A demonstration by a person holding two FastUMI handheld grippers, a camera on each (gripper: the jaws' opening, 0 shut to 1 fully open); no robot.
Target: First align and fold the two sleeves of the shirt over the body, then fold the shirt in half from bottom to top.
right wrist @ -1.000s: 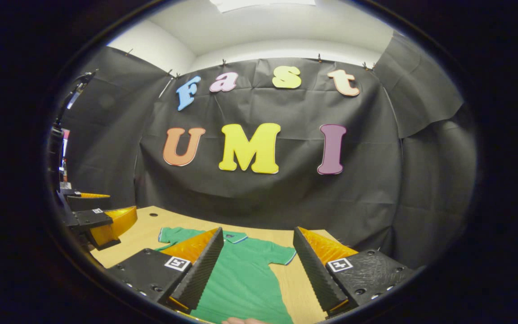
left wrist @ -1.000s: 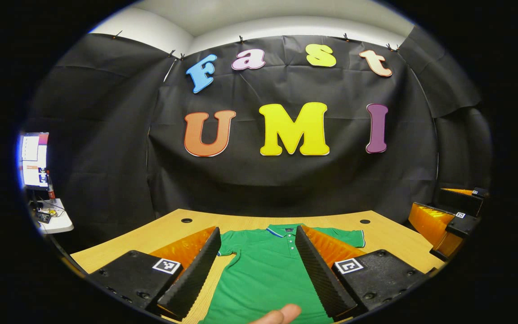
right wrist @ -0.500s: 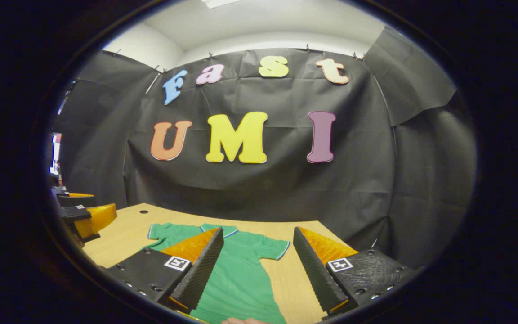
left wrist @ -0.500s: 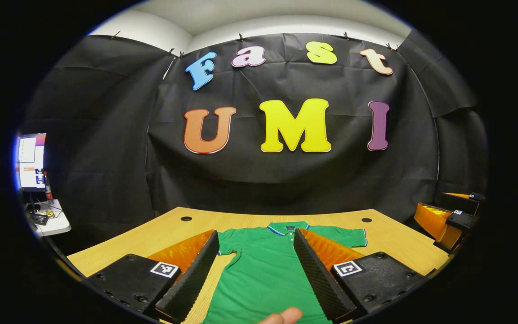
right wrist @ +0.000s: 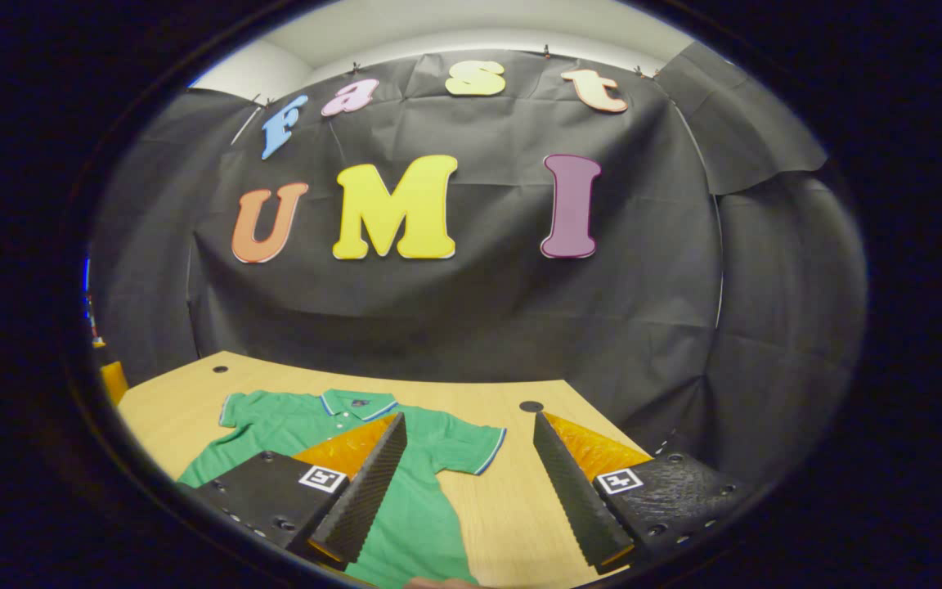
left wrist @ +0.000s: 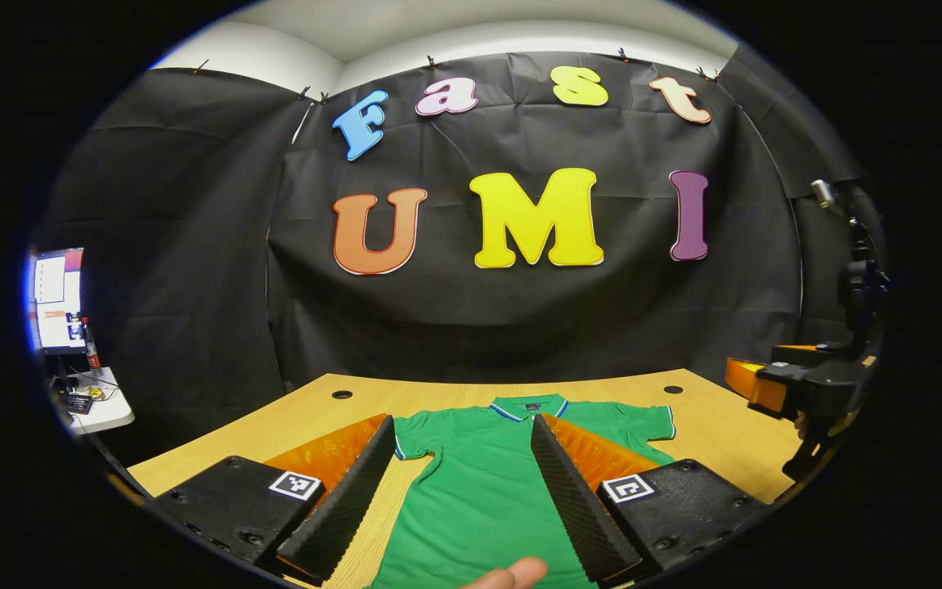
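A green polo shirt (left wrist: pixel 483 483) lies flat and face up on the wooden table (left wrist: pixel 307 417), collar toward the wall and both short sleeves spread out. My left gripper (left wrist: pixel 461 424) hovers open over the shirt's body, its fingers either side of the button placket. In the right gripper view the shirt (right wrist: pixel 291 425) sits to the left. My right gripper (right wrist: pixel 468 419) is open above the shirt's right sleeve (right wrist: pixel 471 446) and the bare table beside it. The right gripper (left wrist: pixel 798 384), with nothing in it, also appears at the far right of the left gripper view.
The table (right wrist: pixel 512 499) has cable holes (left wrist: pixel 342 394) near its back corners and ends just before the black cloth wall. A monitor (left wrist: pixel 58 298) and a small white side table (left wrist: pixel 99 405) stand off to the left. A person's fingertip (left wrist: pixel 512 575) shows at the bottom edge.
The right gripper has moved right and tipped down, so the shirt now sits further left in its view and more bare table shows. The left gripper has barely moved.
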